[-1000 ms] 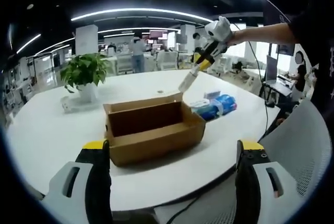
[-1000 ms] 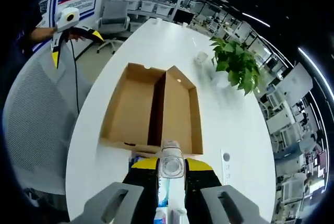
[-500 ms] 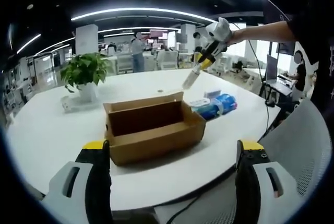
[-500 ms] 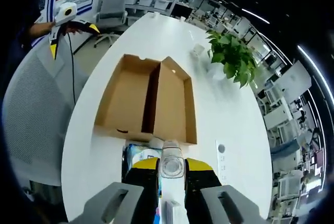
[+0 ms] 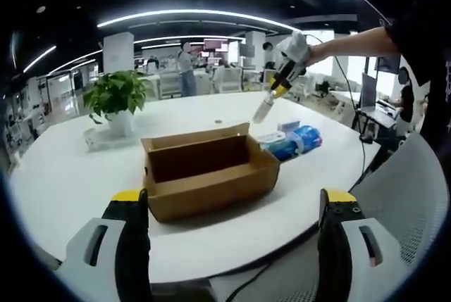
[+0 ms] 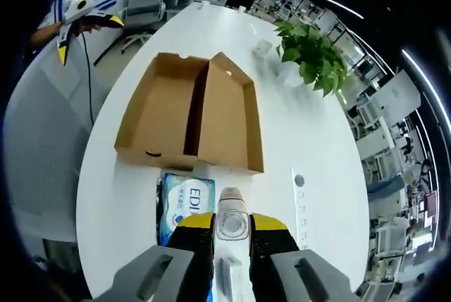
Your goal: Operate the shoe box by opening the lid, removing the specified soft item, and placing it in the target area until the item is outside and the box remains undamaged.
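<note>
Clearly, the left gripper is seen with its jaws spread wide at the bottom of the left gripper view, nothing held between them. The right gripper is pinched on a pale bottle-like object at the bottom centre of the right gripper view, though what that object is cannot be made out surely.

The shoe box lies open at the middle of the white table, its lid folded flat beside it. The soft item, a blue pack of tissues, is already outside the box, resting on the table just beside one end of it.

If the held object is to be set down, it is judged best lowered upright onto bare table near the pack, clear of the box wall so the cardboard is not dented.

The box interior, apparently empty, and the printed top of the pack are shown from above in the right gripper view. From the side, the left gripper view gives the right gripper raised well above the table at upper right, and a potted plant at the left.
</note>
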The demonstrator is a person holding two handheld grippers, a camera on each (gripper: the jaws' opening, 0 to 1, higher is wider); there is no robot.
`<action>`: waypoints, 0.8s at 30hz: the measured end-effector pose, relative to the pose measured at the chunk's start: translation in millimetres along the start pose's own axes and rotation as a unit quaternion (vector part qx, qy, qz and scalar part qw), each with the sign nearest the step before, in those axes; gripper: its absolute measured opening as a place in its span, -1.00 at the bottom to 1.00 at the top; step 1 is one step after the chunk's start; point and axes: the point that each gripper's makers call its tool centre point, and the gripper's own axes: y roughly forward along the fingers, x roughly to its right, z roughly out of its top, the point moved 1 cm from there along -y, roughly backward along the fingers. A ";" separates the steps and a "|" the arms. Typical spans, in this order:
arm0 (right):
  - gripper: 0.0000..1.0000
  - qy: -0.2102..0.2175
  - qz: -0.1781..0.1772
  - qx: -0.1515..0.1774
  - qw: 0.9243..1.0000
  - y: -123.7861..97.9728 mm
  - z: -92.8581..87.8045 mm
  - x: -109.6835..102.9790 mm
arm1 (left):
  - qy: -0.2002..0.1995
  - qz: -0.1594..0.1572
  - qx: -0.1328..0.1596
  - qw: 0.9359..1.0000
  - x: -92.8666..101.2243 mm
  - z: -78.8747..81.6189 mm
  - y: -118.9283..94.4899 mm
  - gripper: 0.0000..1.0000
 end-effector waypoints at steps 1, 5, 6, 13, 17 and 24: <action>-0.74 0.002 0.000 -0.003 1.000 2.2 -1.8 0.2 | 0.000 0.001 0.000 1.000 -0.2 -0.1 0.0 0.98; -0.74 0.006 0.000 -0.012 1.000 10.3 -8.7 0.7 | -0.002 0.001 -0.001 1.000 -0.8 -0.5 0.2 0.98; -0.74 0.006 0.000 -0.017 1.000 12.8 -11.1 0.4 | -0.002 0.001 -0.002 1.000 -0.8 -0.7 0.3 0.97; -0.74 0.013 0.003 -0.029 0.999 25.7 -20.6 -0.5 | -0.001 0.002 -0.007 1.000 -1.1 -1.8 0.3 0.97; -0.74 0.016 0.001 -0.036 0.999 33.0 -26.2 0.0 | -0.002 0.004 -0.009 1.000 -1.2 -2.2 0.3 0.97; -0.73 0.020 0.001 -0.051 0.998 44.2 -35.5 1.8 | -0.001 0.003 -0.014 1.000 -1.1 -3.5 1.3 0.97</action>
